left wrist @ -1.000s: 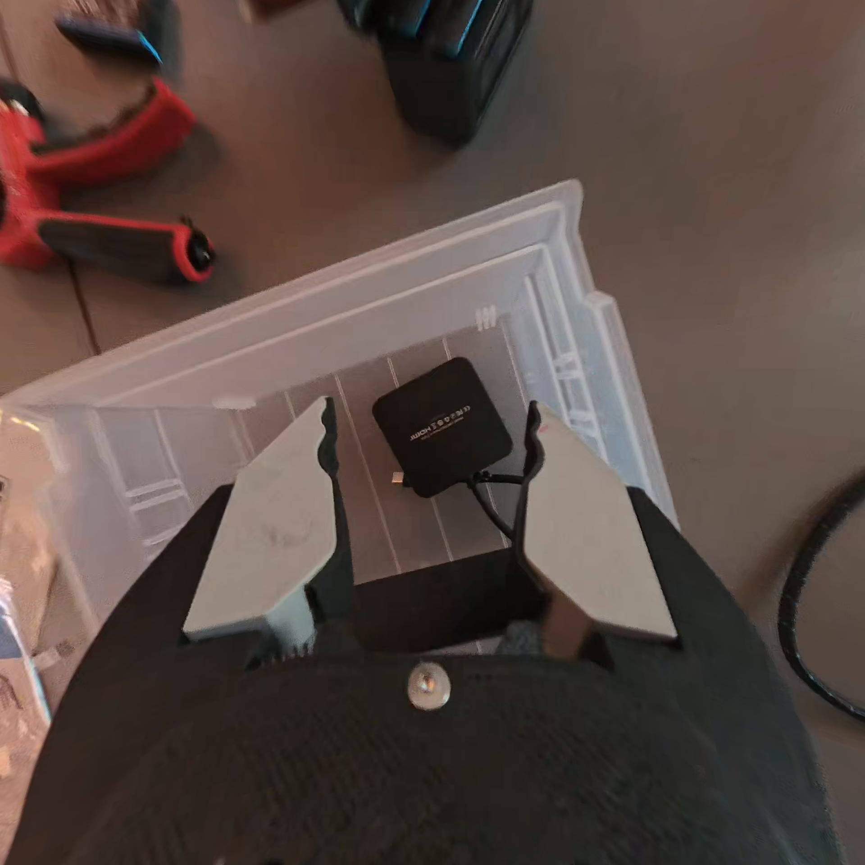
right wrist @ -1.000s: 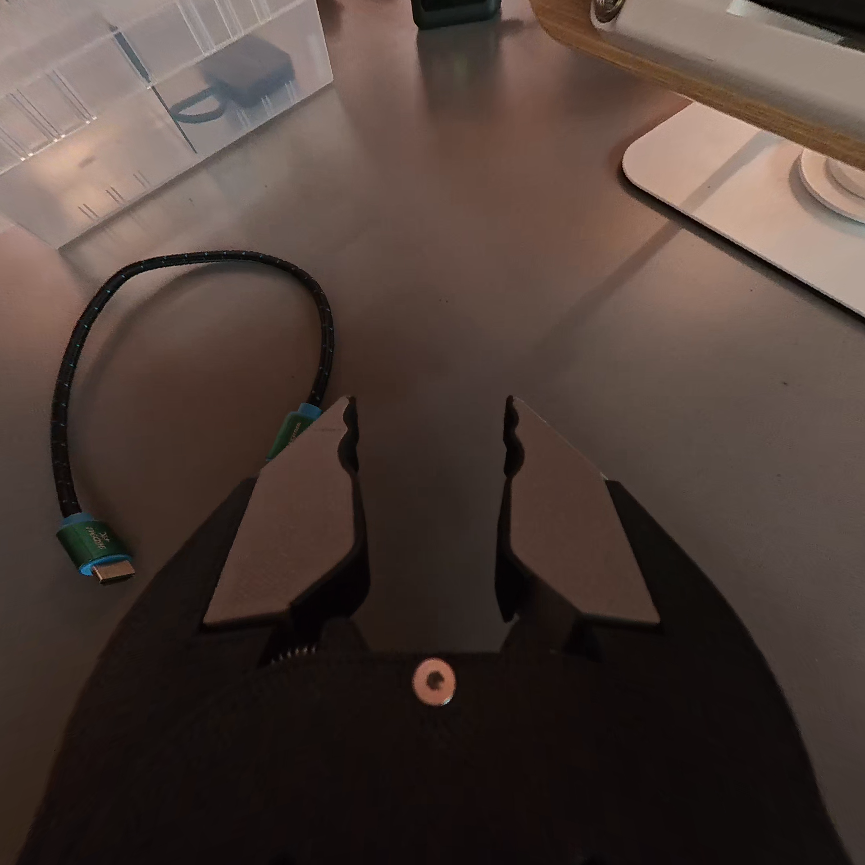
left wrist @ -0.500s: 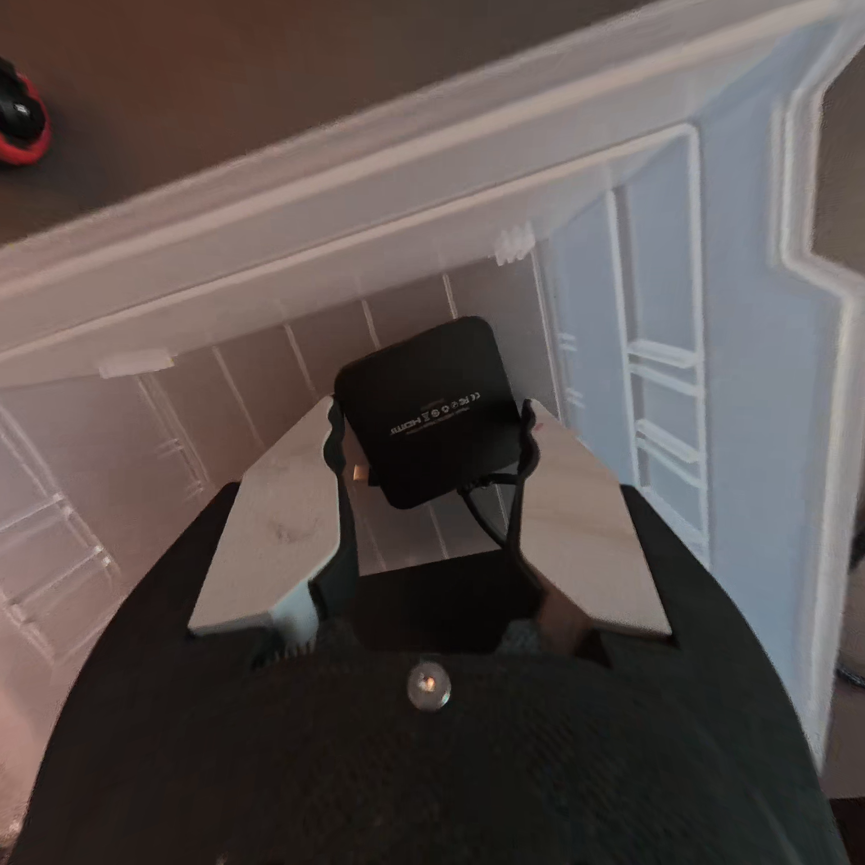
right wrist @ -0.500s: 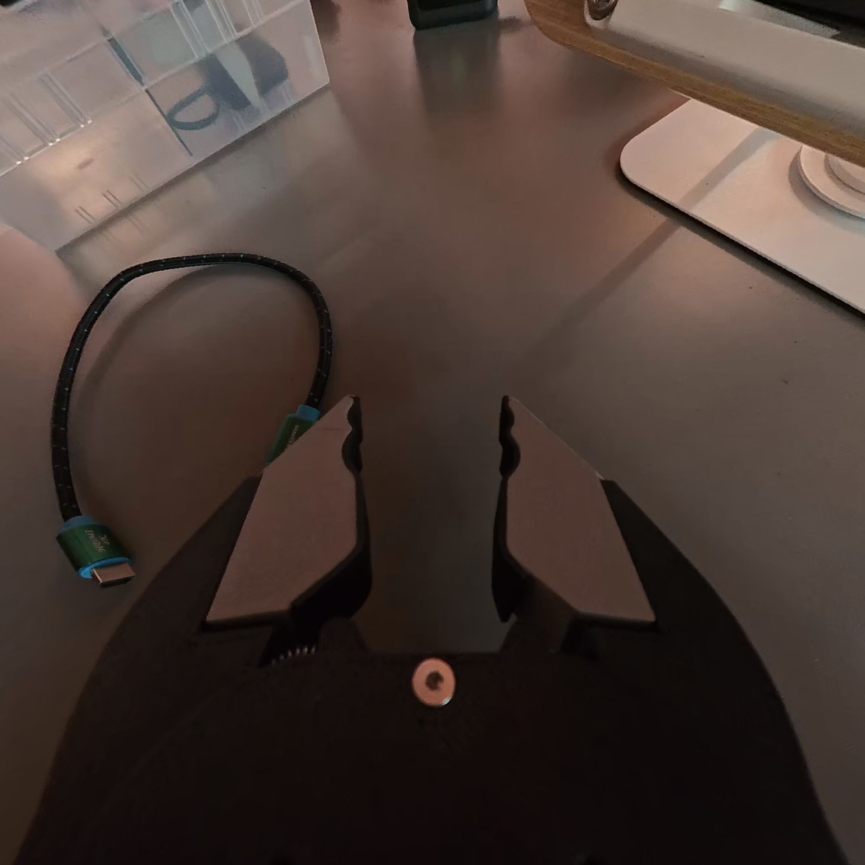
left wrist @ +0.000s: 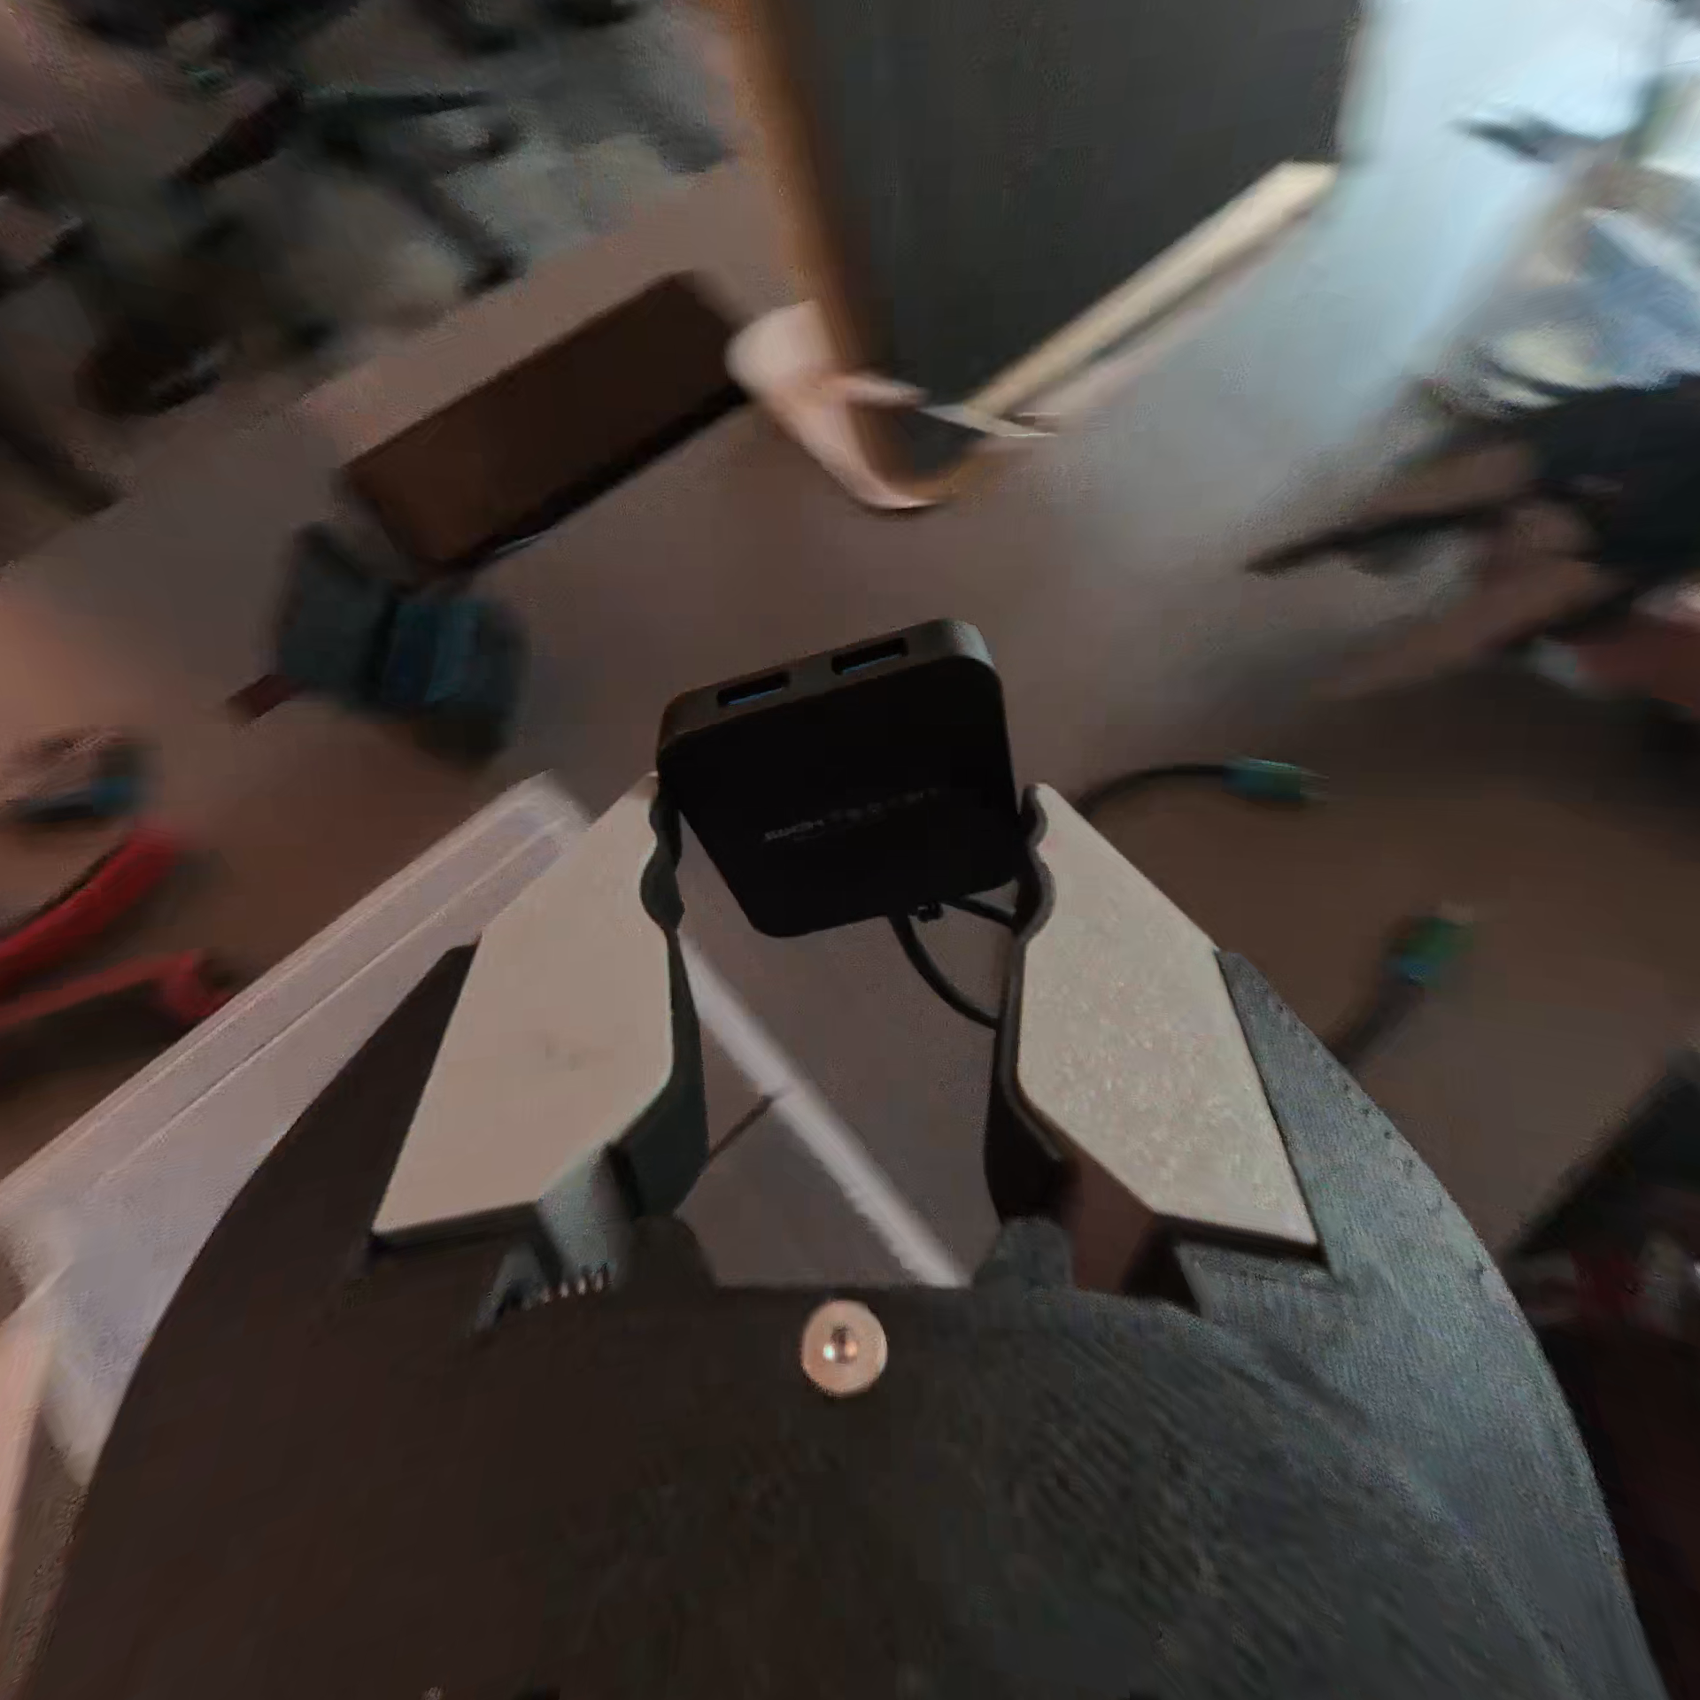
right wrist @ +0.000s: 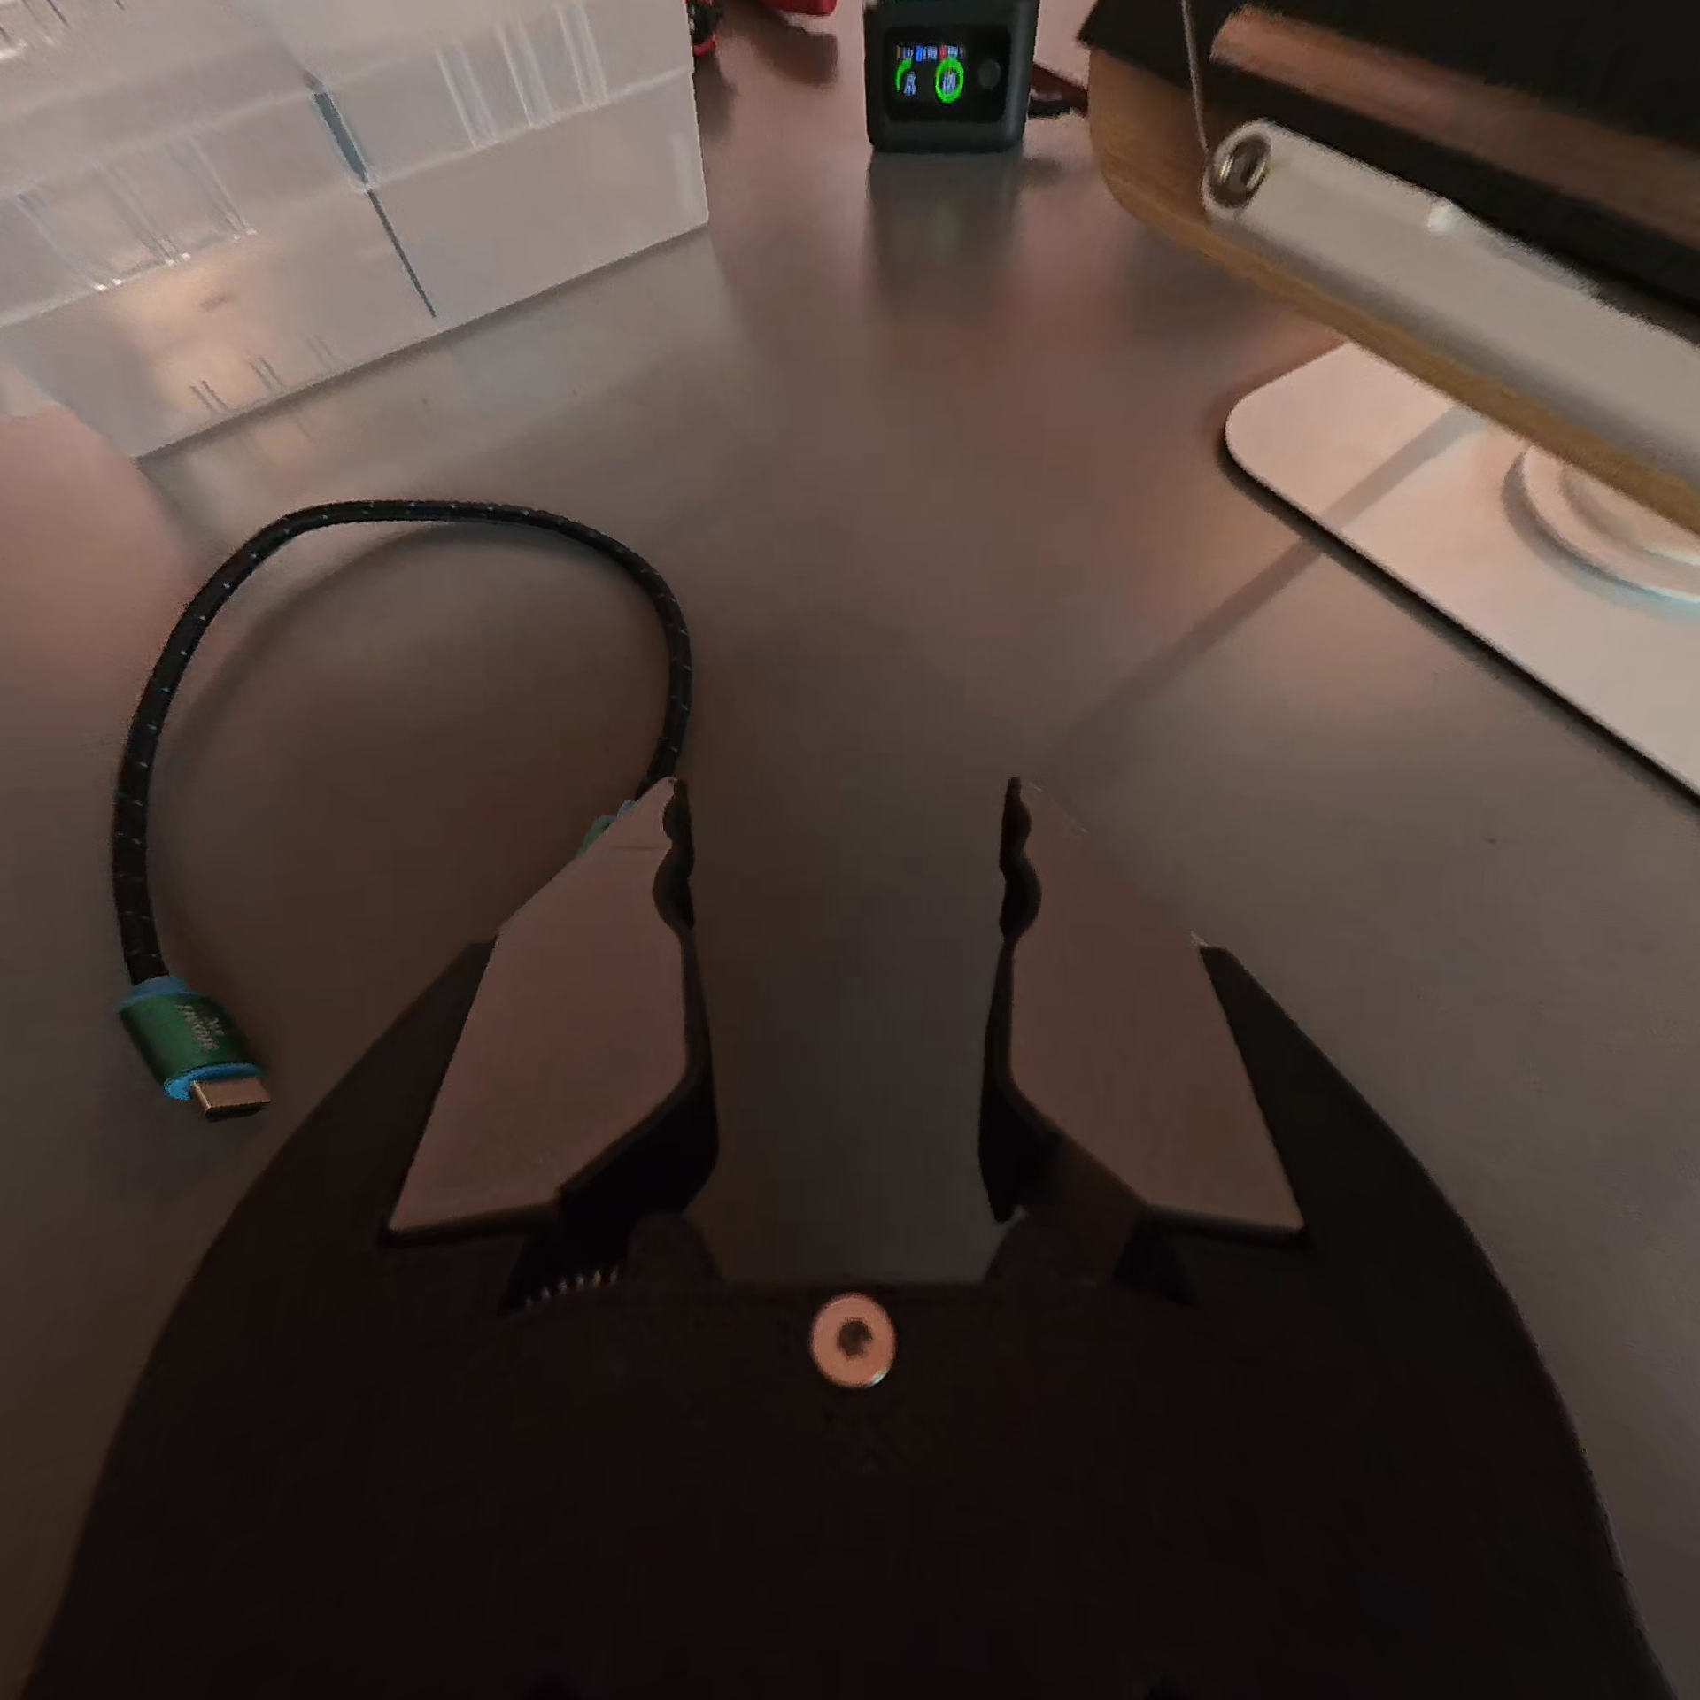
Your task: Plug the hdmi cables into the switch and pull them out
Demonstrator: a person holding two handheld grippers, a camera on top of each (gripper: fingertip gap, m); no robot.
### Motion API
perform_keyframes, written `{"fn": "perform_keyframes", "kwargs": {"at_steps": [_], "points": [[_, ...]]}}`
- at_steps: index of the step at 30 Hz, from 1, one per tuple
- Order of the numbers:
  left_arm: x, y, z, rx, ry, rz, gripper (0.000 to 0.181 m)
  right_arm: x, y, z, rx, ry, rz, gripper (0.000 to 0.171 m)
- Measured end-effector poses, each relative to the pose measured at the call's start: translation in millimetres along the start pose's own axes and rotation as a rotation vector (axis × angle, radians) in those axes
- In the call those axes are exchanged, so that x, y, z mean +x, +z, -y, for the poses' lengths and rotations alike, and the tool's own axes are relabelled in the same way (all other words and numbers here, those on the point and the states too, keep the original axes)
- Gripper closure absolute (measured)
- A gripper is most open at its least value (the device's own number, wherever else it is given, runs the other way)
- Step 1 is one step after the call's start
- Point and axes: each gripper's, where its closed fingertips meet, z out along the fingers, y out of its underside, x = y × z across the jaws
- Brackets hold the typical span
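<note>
Left gripper (left wrist: 842,809): clamped on a small square black plastic switch (left wrist: 842,782), held above the table, 2 ports facing away; background blurred. Right gripper (right wrist: 842,828): fingers apart, holding nothing. Black braided HDMI cable (right wrist: 405,589) with green plugs: looped on grey table (right wrist: 920,460), apparently just left of it.

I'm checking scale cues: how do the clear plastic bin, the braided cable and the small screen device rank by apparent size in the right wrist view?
1. clear plastic bin, cropped by the frame
2. braided cable
3. small screen device, farthest off, so its smallness is unsure
</note>
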Motion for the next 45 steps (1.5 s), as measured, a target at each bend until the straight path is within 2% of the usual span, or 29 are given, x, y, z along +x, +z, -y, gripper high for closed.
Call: {"fn": "perform_keyframes", "kwargs": {"at_steps": [1,3,5,8,11,16,20,24,26,29,34,40,45], "points": [[38.6,4.7,5.2,0.008,0.061,-0.105,0.109,1.3,-2.8,3.3,0.018,-0.008,-0.009,0.107],[117.3,16.3,8.4,0.033,0.154,-0.347,0.109,10.0,-9.7,8.5,0.052,-0.008,-0.054,0.107],[174.6,37.6,0.5,0.034,0.209,-0.485,0.109,29.2,-21.9,15.8,0.099,-0.025,-0.161,0.109],[230.4,87.7,-30.4,-0.062,0.279,-0.537,0.108,53.1,-42.4,22.9,0.156,-0.029,-0.3,0.109],[278.7,122.4,-40.0,-0.086,0.327,-0.588,0.109,60.2,-47.6,22.4,0.18,-0.007,-0.329,0.111],[318.3,166.5,-58.0,-0.177,0.385,-0.569,0.107,72.9,-41.5,9.5,0.118,0.022,-0.371,0.114],[321.4,183.9,-67.6,-0.135,0.384,-0.561,0.099,80.9,-34.5,0.9,0.069,0.053,-0.389,0.113],[317.3,173.8,-61.8,-0.032,0.348,-0.667,0.09,79.6,-24.3,-5.6,0.029,0.051,-0.374,0.113],[308.5,166.7,-53.5,0.03,0.371,-0.675,0.094,79.4,-21.9,-6.1,0.019,0.029,-0.382,0.113],[286.4,163.3,-44.4,0.087,0.365,-0.606,0.101,80.7,-21.2,-6.5,0.014,0.017,-0.393,0.115],[248.4,176.5,-30.0,0.161,0.269,-0.399,0.108,91.7,-20.5,2.6,0.052,0.018,-0.447,0.118],[233.1,174.8,-16.2,0.245,0.213,-0.309,0.112,93.7,-8.6,7.1,0.033,-0.009,-0.446,0.118],[227.9,174.5,-15.1,0.243,0.173,-0.303,0.108,85.9,-8.6,10.7,0.057,-0.03,-0.419,0.12]]}}
